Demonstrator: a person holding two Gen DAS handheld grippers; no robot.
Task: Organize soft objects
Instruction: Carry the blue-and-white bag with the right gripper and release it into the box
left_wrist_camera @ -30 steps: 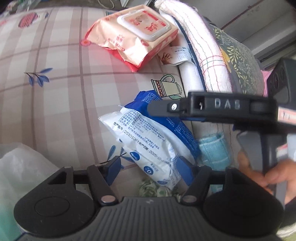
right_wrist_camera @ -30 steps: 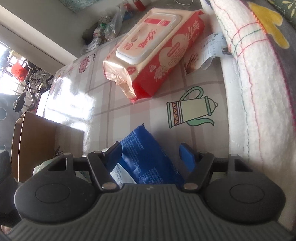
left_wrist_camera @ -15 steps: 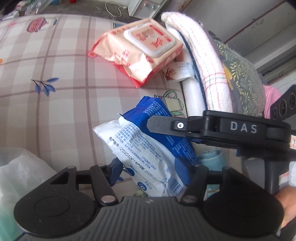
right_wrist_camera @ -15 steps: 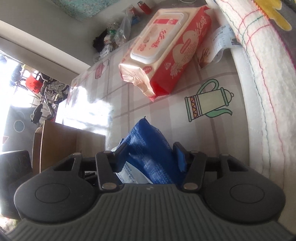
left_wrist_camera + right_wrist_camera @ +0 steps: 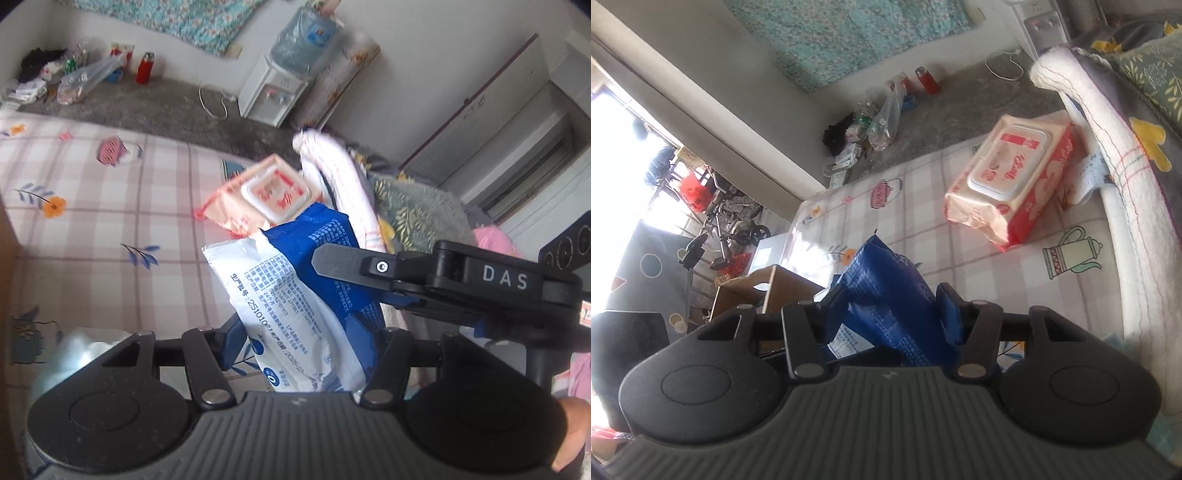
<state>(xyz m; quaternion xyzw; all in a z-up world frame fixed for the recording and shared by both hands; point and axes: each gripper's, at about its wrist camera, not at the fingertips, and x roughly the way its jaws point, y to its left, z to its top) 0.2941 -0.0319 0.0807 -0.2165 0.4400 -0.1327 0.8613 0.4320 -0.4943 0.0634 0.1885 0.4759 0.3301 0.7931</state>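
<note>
A soft blue-and-white plastic packet (image 5: pixel 280 288) hangs in the air above the checked sheet (image 5: pixel 110 229), held from both sides. My left gripper (image 5: pixel 303 332) is shut on its white lower end, its blue pads pressing the sides. In the left wrist view, the right gripper's black finger (image 5: pixel 351 264) crosses the packet's blue upper part. My right gripper (image 5: pixel 892 299) is shut on the blue end of the packet (image 5: pixel 879 266). A pink-and-red wet wipes pack (image 5: pixel 1012 184) lies on the sheet beyond.
A rolled white towel (image 5: pixel 1108 147) and patterned blankets border the sheet on the right. A brown cardboard box (image 5: pixel 768 291) stands to the left, below the sheet's edge. A clear plastic bag (image 5: pixel 81 354) lies near my left gripper. A water dispenser (image 5: pixel 273 92) stands on the floor.
Both grippers closed onto the packet and lifted it off the sheet. Both views tilted upward, so the floor and walls of the room now show.
</note>
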